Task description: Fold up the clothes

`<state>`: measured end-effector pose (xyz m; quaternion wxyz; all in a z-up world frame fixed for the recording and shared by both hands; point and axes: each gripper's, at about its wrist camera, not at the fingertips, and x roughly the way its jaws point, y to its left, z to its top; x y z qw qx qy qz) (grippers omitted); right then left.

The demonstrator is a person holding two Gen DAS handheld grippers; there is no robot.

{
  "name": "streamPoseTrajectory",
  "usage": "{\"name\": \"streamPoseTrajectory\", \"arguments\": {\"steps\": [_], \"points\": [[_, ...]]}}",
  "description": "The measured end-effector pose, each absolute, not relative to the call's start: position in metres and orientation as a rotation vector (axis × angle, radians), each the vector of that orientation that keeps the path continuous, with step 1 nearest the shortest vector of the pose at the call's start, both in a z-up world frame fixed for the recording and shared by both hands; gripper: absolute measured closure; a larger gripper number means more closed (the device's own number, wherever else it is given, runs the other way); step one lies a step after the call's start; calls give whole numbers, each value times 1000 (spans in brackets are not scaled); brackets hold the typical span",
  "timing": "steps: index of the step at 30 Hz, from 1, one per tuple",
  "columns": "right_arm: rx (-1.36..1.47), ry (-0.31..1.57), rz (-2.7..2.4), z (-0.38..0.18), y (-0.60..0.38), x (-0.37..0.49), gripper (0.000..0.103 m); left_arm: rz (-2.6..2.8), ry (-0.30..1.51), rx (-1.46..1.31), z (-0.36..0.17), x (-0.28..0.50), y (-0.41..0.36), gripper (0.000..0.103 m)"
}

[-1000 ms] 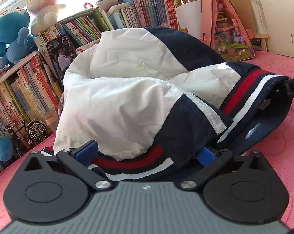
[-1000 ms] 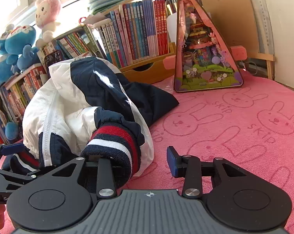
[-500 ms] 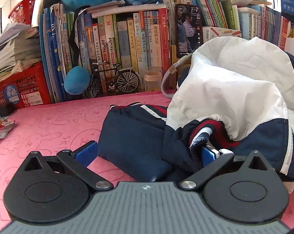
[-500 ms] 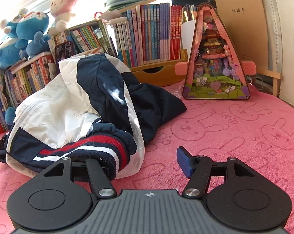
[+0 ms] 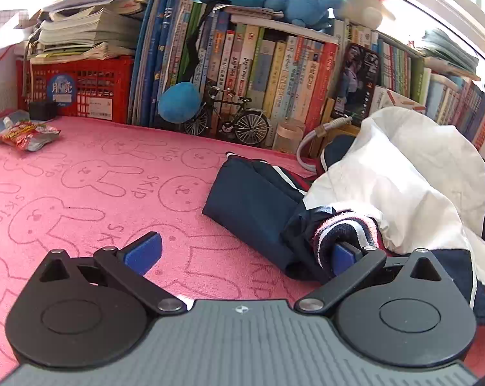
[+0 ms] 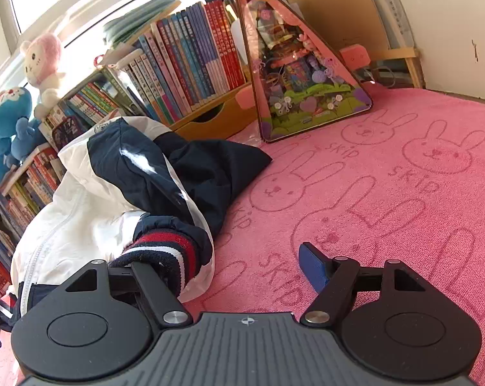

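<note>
Jacket (image 5: 403, 186), a white and navy windbreaker with red-striped knit cuffs, lies bunched on the pink rabbit-print cloth (image 5: 81, 193) covering the table, right in front of the row of books (image 5: 258, 74). It looks light, limp and rather slick, so it would likely slide and billow rather than hold a crease; the thick ribbed cuffs seem the surest places to grip. The left gripper (image 5: 242, 252) has its fingers spread wide, one blue pad tucked against a cuff (image 5: 348, 228), the other over bare cloth. The right gripper (image 6: 229, 267) is likewise spread, one finger buried under the other cuff (image 6: 165, 251). Close behind the jacket, a model bicycle (image 5: 232, 122), a white cable (image 5: 319, 132) and, beside the books, a triangular display case (image 6: 300, 74) could snag a flung sleeve.
</note>
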<state>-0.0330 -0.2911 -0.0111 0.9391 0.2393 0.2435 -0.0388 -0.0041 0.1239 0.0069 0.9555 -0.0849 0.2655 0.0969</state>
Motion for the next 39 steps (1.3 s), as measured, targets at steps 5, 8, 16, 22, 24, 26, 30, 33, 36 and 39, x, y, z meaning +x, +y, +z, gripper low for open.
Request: {"name": "streamPoseTrajectory", "arguments": {"steps": [5,8,16,22,24,26,30,33,36,39], "points": [[419,469,-71,-1,-283,-38,40,73,564,131,2,3,85,0],[411,461,-61,8,-282,-44,50,106,519,224,-1,20,69,0],[271,465,19,31,-234,-27,51,422,334,218,51,12,132,0],[181,433,296,67,-122,6,53,693,299,141,100,-64,235,0],[128,427,386,77,-90,-1,53,740,323,59,108,-95,265,0],[55,417,437,78,-75,-19,53,682,384,31,94,-121,267,0],[-30,467,407,63,-99,-61,53,561,494,9,65,-167,261,0],[-77,515,344,47,-129,-94,53,447,553,52,42,-185,230,0],[-104,548,282,35,-156,-124,52,407,575,75,31,-194,210,0],[-104,575,244,25,-173,-151,51,373,596,80,23,-202,196,0]]}}
